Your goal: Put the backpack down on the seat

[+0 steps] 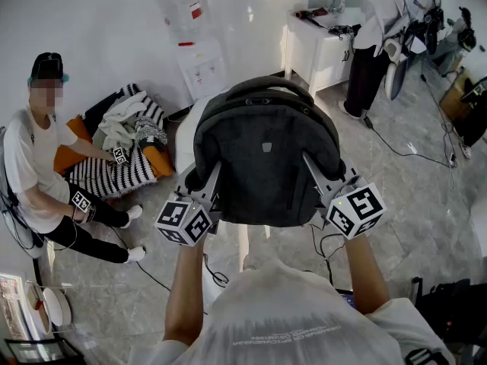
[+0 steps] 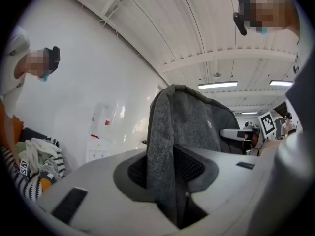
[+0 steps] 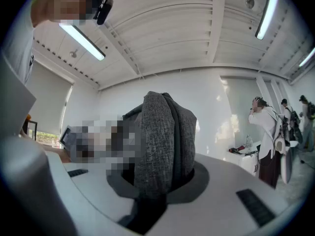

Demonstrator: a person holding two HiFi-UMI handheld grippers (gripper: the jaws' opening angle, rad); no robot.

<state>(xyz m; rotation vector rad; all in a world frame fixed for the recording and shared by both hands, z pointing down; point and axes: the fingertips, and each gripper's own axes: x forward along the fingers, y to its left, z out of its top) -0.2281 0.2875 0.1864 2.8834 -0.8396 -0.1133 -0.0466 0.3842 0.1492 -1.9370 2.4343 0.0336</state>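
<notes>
Between the two grippers, at the centre of the head view, we hold the dark grey backpack (image 1: 266, 154) upright. The left gripper (image 1: 207, 187) has its fingers (image 2: 93, 191) pinching a fold of fabric on the backpack's left side. The right gripper (image 1: 323, 181) has its fingers (image 3: 226, 200) pinching a fold on the right side. Both grippers point level. A white seat (image 1: 185, 139) shows partly behind the backpack; we cannot tell whether the backpack touches it. On the floor (image 1: 426, 226) at left, a seated person (image 1: 46, 166) sits beside striped clothes (image 1: 122, 169).

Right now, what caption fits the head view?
Left tongs and right tongs hold a dark grey fabric backpack by its sides.
</notes>
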